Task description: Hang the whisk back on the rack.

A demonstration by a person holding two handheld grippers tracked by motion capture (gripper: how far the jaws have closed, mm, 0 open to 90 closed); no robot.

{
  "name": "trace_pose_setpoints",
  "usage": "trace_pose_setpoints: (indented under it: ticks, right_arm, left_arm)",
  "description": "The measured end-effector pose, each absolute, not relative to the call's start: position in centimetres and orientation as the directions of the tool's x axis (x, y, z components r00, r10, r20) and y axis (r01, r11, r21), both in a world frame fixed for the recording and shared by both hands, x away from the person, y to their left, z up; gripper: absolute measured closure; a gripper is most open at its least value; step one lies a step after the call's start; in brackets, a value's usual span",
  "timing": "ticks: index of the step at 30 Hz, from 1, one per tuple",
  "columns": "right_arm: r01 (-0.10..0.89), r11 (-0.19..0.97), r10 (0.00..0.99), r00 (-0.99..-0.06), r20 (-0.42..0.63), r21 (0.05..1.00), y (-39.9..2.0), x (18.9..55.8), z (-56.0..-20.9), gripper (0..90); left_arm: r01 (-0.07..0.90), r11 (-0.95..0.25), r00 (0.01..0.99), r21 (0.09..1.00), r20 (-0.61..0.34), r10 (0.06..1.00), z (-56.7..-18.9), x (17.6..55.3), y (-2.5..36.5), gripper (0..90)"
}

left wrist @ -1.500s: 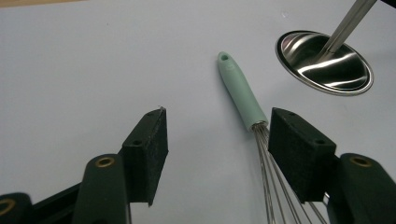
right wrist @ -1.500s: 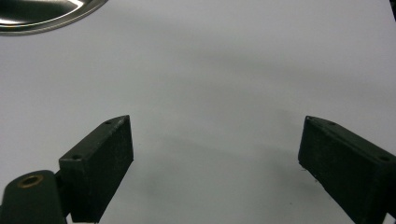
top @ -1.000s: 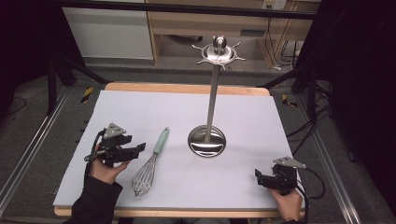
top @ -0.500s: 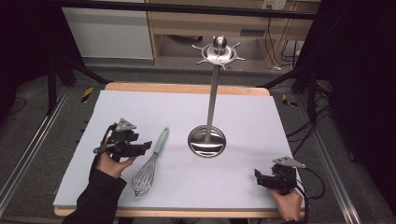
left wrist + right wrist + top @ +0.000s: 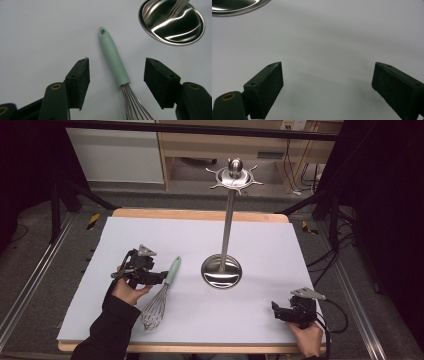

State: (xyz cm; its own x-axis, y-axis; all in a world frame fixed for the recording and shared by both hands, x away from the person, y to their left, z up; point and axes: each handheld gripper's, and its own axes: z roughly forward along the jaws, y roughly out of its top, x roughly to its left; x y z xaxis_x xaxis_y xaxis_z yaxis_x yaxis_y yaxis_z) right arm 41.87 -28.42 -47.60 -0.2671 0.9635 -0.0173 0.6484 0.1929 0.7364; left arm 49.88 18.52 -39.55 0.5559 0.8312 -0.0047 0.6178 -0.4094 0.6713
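Observation:
A whisk point(image 5: 162, 290) with a mint-green handle point(image 5: 112, 57) and wire loops lies on the white mat, left of centre. My left gripper point(image 5: 159, 276) hovers at the handle. Its jaws have just opened a little wider, and in the left gripper view point(image 5: 117, 63) the handle lies between them with neither pad touching it. A steel utensil stand point(image 5: 227, 230) rises from a round base point(image 5: 172, 22), with a crown of hooks point(image 5: 234, 176) on top. My right gripper point(image 5: 277, 312) rests near the front right corner, open, with bare mat between its jaws point(image 5: 327, 70).
The white mat point(image 5: 200, 235) covers a wooden table point(image 5: 200, 213). The stand's base edge point(image 5: 234, 5) shows at the top left of the right gripper view. Beyond the table are shelving and black frame legs. Cables trail off the right side.
My left gripper has moved right toward the whisk handle and now has its jaws on either side of it. The right gripper has stayed in place.

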Motion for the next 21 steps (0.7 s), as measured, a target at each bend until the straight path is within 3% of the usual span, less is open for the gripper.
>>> trace_pose_setpoints:
  ticks: [21]
  right_arm:
    - [0.657, 0.186, 0.963, -0.269, -0.003, 0.73, -28.4, 41.9, -47.6, 10.7]
  left_arm:
    - [0.685, -0.451, 0.557, 0.572, -0.014, 0.83, -42.3, 51.9, 17.0, 43.3]
